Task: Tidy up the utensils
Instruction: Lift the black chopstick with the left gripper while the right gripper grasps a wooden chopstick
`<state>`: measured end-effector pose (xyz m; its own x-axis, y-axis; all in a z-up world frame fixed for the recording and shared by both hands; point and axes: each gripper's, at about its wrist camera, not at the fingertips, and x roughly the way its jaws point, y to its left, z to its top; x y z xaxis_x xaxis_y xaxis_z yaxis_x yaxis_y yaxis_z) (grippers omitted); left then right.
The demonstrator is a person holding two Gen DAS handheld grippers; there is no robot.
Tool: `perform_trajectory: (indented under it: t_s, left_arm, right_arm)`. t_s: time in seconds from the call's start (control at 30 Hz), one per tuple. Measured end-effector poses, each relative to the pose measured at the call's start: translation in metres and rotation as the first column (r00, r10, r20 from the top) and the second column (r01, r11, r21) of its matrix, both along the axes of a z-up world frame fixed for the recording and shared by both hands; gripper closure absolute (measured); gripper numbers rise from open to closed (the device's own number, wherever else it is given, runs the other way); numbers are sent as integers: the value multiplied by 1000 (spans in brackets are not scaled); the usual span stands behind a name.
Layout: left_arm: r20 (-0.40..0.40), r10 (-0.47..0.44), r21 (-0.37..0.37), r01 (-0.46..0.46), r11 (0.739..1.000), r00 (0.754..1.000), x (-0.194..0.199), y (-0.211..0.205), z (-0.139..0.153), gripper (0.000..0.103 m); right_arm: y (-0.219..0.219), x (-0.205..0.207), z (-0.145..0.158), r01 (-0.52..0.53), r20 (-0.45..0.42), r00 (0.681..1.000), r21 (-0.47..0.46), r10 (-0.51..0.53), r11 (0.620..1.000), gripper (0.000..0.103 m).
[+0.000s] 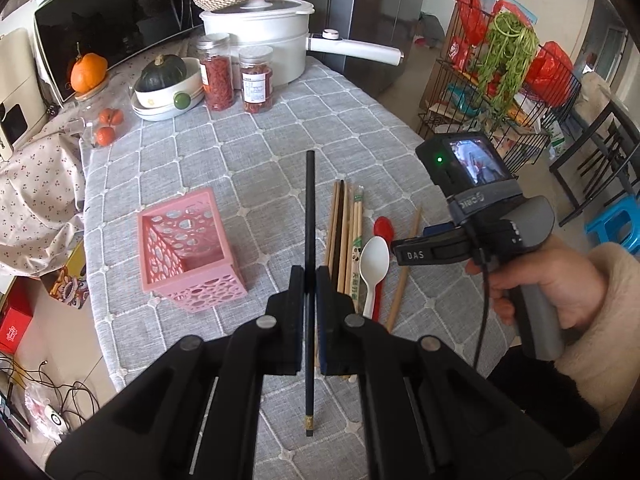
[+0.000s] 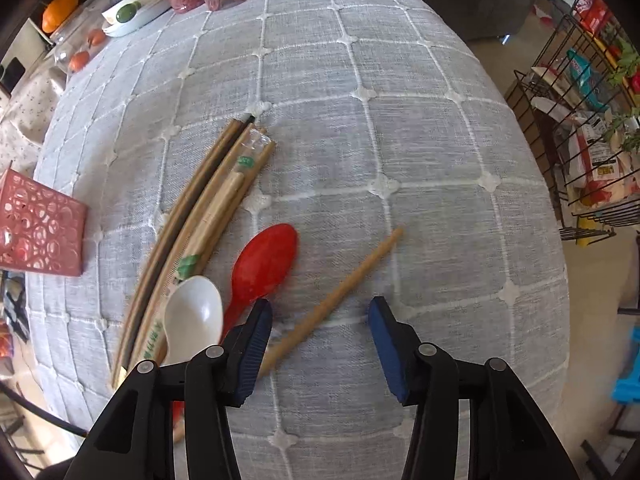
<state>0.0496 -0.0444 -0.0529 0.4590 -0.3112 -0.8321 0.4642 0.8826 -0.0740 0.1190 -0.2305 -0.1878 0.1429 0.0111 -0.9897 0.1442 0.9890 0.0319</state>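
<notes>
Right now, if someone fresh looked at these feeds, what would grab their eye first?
Probably the long black chopstick clamped in the shut left gripper, lifted above the grey quilted tablecloth. Next, the empty pink perforated plastic basket to its left. Then the open right gripper poised straight down over a lone tan wooden chopstick, beside the red plastic spoon.

A black chopstick [image 1: 310, 216] is raised above the surface, clamped in the left hand-held gripper [image 1: 310, 280]. The pink perforated basket [image 1: 188, 250] stands upright to its left. A bundle of chopsticks [image 2: 200, 224], a white spoon [image 2: 194, 316], a red spoon [image 2: 264, 264] and a single wooden chopstick [image 2: 340, 296] lie flat on the surface.
</notes>
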Motion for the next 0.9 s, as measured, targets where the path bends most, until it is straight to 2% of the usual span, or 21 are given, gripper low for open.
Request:
perform_trajectory:
  t_s: [0.07, 0.1, 0.13, 0.27, 0.33, 0.4, 0.53, 0.67, 0.8, 0.9]
  left_arm:
    - [2, 7, -6, -7, 1000, 1000, -1, 4, 0, 97]
    - [3, 13, -10, -13, 1000, 1000, -1, 7, 1, 97]
    - [3, 18, -14, -18, 1000, 1000, -2, 10, 1, 97]
    - [9, 38, -37, -37, 999, 999, -3, 23, 3, 97]
    - [12, 52, -48, -51, 998, 999, -3, 28, 5, 97]
    - [20, 67, -58, -66, 996, 998, -3, 32, 7, 97]
    - [44, 81, -82, -77, 994, 996, -6, 38, 13, 97]
    - [73, 97, -111, -89, 990, 993, -9, 46, 23, 97]
    - [117, 116, -156, -97, 983, 986, -13, 51, 36, 97]
    - [169, 131, -197, -96, 976, 977, -18, 54, 50, 97]
  right_arm:
    - [3, 1, 0, 15, 5, 1000, -15, -15, 1000, 54]
    - [4, 1, 0, 15, 10, 1000, -23, -14, 1000, 58]
    - [6, 0, 1, 11, 15, 1000, -25, -10, 1000, 66]
    - [13, -8, 4, -11, 34, 999, -31, 12, 999, 80]
    - [10, -9, 5, -1, 44, 999, -17, 2, 1000, 91]
    - [5, -12, 5, 15, 59, 998, 15, -16, 1000, 96]
    - [-11, -8, 5, 33, 81, 996, 109, -42, 993, 96]
    - [-18, -11, 20, 36, 133, 990, 141, -55, 989, 96]
    - [-18, -23, 60, 9, 255, 966, 161, -50, 987, 96]
    - [-17, -34, 91, -21, 359, 933, 147, -33, 989, 96]
